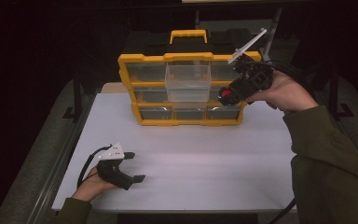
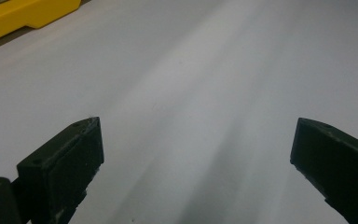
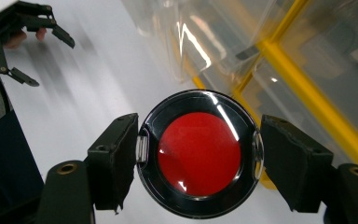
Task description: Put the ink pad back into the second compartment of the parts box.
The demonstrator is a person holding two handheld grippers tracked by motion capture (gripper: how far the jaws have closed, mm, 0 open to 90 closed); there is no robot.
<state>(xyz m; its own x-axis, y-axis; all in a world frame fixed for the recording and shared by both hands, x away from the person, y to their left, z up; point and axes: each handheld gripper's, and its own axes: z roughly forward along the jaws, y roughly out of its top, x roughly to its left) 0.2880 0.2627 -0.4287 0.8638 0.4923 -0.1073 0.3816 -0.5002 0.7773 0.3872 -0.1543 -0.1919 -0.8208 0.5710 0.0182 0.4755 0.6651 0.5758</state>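
Red and black, the round disc (image 3: 199, 154) is pinched between the right gripper (image 1: 233, 91) fingers, in front of the yellow organizer (image 1: 141, 59). Near the table (image 1: 205, 154) edge, the left gripper (image 1: 129, 166) rests with fingers wide.

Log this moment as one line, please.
right gripper: shut on round red disc, by yellow organizer | left gripper: open, low over white table

The tabletop (image 1: 191, 158) is looking smooth and matt white. The organiser (image 1: 186, 88) is showing glossy yellow plastic with clear plastic drawers (image 1: 188, 81). The round disc (image 3: 199, 154) is gleaming: glossy black rim, red centre. The black jaws are looking matt, slightly rough.
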